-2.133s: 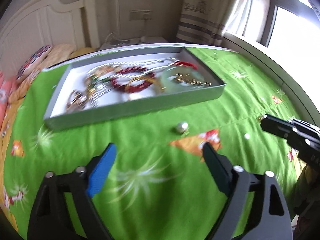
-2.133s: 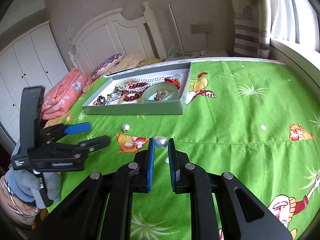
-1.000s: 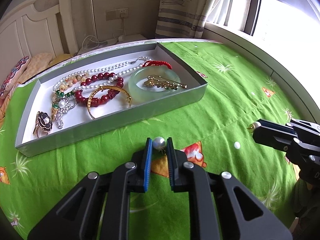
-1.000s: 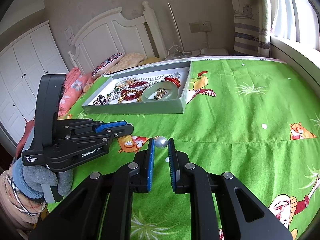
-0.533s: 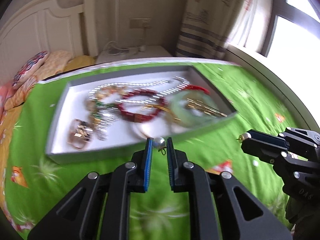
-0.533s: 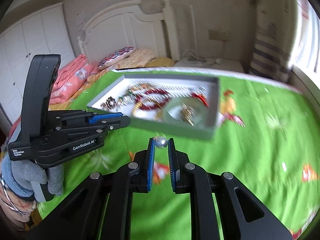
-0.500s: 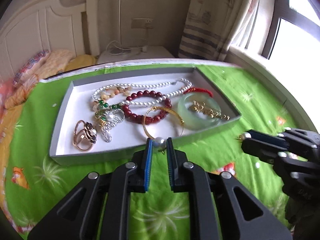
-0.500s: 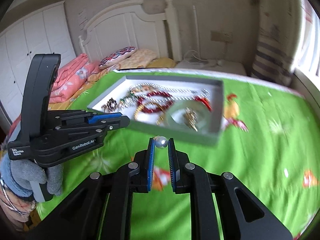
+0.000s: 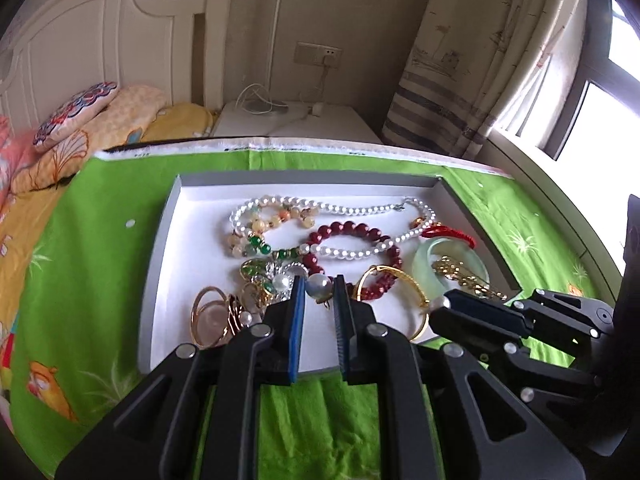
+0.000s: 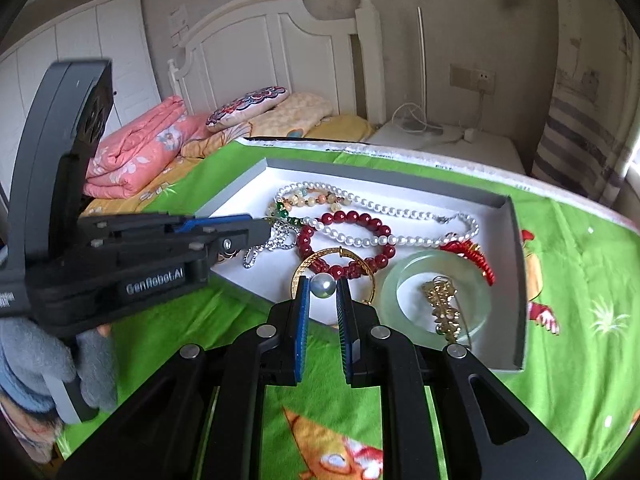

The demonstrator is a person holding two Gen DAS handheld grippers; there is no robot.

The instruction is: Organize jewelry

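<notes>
A grey tray (image 9: 158,264) with a white floor lies on the green bedsheet and holds several pieces of jewelry. My left gripper (image 9: 319,285) is shut on a pearl earring (image 9: 318,284) and holds it above the tray's near part. My right gripper (image 10: 323,286) is shut on a second pearl earring (image 10: 323,285) above the tray's near edge (image 10: 256,294). The right gripper also shows in the left wrist view (image 9: 444,304), with its pearl at the tip. The left gripper shows in the right wrist view (image 10: 256,230), over the tray's left side.
In the tray lie a pearl necklace (image 9: 352,208), a red bead bracelet (image 9: 352,232), a gold bangle (image 9: 400,276), a jade bangle (image 9: 452,256) with a gold brooch, and rings (image 9: 212,316). A headboard, pillows and a folded pink quilt (image 10: 136,152) are behind.
Both grippers have moved forward, each with its pearl earring, from over the green sheet to over the tray's near part. They now sit close together.
</notes>
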